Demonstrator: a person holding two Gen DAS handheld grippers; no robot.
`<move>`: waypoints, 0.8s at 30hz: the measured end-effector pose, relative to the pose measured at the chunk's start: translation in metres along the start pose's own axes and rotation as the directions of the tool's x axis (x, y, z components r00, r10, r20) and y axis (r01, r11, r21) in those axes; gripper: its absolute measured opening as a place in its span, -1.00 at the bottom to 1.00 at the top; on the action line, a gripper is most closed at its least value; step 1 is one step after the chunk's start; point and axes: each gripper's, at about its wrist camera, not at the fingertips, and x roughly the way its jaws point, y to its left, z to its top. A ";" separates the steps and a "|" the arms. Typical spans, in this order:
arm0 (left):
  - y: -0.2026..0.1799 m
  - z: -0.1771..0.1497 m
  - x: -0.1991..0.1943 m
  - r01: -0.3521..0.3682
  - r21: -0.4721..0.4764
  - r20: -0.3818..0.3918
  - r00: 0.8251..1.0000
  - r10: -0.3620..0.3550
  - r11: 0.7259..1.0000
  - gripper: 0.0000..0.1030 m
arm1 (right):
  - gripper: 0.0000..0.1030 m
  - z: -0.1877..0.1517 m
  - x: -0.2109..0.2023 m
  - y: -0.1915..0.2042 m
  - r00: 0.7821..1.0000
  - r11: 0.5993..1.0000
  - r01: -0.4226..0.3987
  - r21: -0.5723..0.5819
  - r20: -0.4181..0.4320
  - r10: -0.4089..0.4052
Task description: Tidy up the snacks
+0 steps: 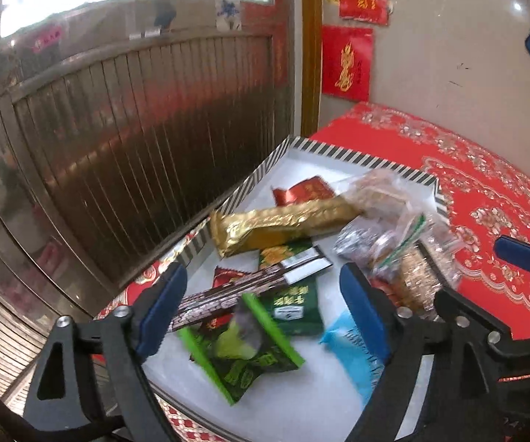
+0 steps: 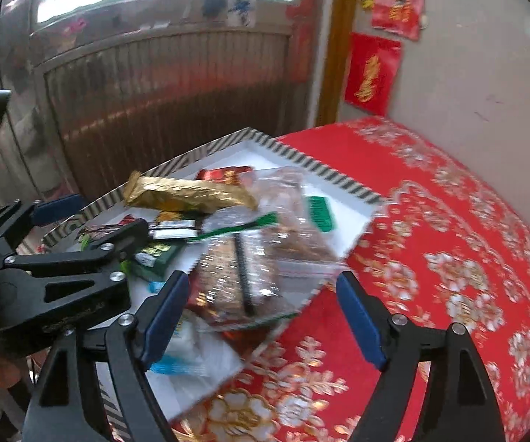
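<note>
Both grippers hang spread wide over the striped-rim tray [image 1: 313,147]: left gripper [image 1: 265,309] above a green snack packet [image 1: 243,353], right gripper [image 2: 265,316] beside clear bags [image 2: 265,258]. Packet lettering is too blurred to read.

A gold foil packet [image 1: 283,223] lies in a black-and-white striped tray [image 1: 333,151] on red floral cloth [image 2: 449,258].

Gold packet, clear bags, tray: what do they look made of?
Gold packet: looks like metallised foil film; shiny, with fine crinkles catching light.
Clear bags: thin transparent plastic, glossy; brown contents show through and the film wrinkles, with green at the seals.
Tray: probably printed card or board; flat matte white floor and a black-and-white striped rim, though plastic cannot be ruled out.
</note>
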 end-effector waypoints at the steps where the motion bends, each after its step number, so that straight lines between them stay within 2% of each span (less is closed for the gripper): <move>1: -0.004 0.000 -0.003 -0.003 0.002 0.010 1.000 0.003 1.000 0.70 | 0.60 -0.001 -0.003 -0.003 1.000 1.000 0.016 0.008 0.010 -0.016; 7: -0.014 0.001 -0.011 -0.002 -0.014 0.040 0.999 0.003 1.000 0.84 | 0.62 -0.010 -0.019 -0.016 0.995 0.996 0.058 0.066 0.074 -0.063; 13: -0.016 0.000 -0.018 -0.012 -0.027 0.060 0.998 0.013 1.000 0.94 | 0.70 -0.013 -0.023 -0.028 0.992 0.989 0.059 0.136 0.105 -0.073; 18: -0.020 -0.003 -0.018 -0.038 -0.003 0.056 0.998 0.038 0.999 0.95 | 0.71 -0.015 -0.026 -0.031 0.990 0.986 0.044 0.161 0.125 -0.065; 19: -0.021 -0.004 -0.017 -0.044 0.005 0.054 0.998 0.043 0.999 0.95 | 0.76 -0.015 -0.028 -0.031 0.989 0.986 0.043 0.163 0.132 -0.065; 21: -0.024 -0.005 -0.016 -0.059 0.019 0.051 0.997 0.058 0.998 0.95 | 0.97 -0.017 -0.030 -0.032 0.987 0.984 0.049 0.173 0.143 -0.074; 24: -0.024 -0.006 -0.015 -0.028 0.020 0.040 0.999 0.027 0.999 0.95 | 0.99 -0.018 -0.033 -0.034 0.985 0.982 0.037 0.183 0.160 -0.067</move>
